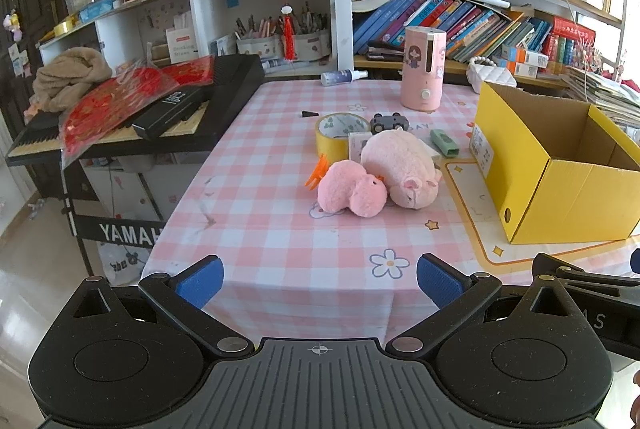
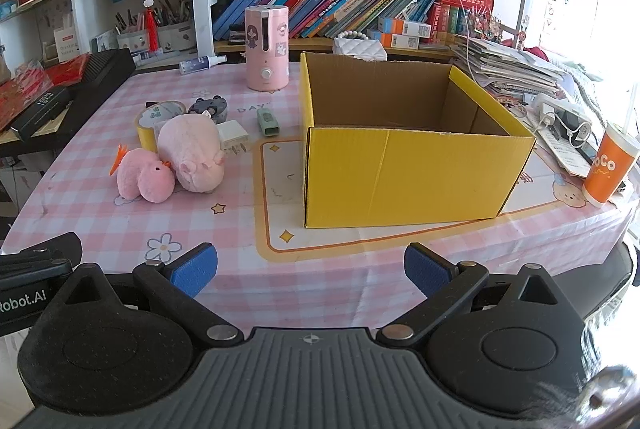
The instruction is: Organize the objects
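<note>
An open yellow cardboard box [image 2: 400,173] [image 1: 560,189], empty inside, stands on the pink checked tablecloth. Left of it lie a small pink plush chick [image 2: 146,177] [image 1: 352,191], a larger pale pink plush pig [image 2: 192,153] [image 1: 400,165], a yellow tape roll [image 1: 340,133] [image 2: 154,121], a grey toy car [image 1: 389,123] [image 2: 210,107], a white plug [image 2: 234,136] and a green case [image 1: 444,143] [image 2: 268,121]. My left gripper [image 1: 320,279] and right gripper [image 2: 310,271] hover open at the table's near edge, holding nothing.
A pink humidifier [image 2: 267,47] and a small spray bottle [image 2: 202,63] stand at the back. An orange cup [image 2: 608,165] and piled papers [image 2: 516,71] are right of the box. A keyboard [image 1: 132,117] with red packets lies off the table's left side. Bookshelves rise behind.
</note>
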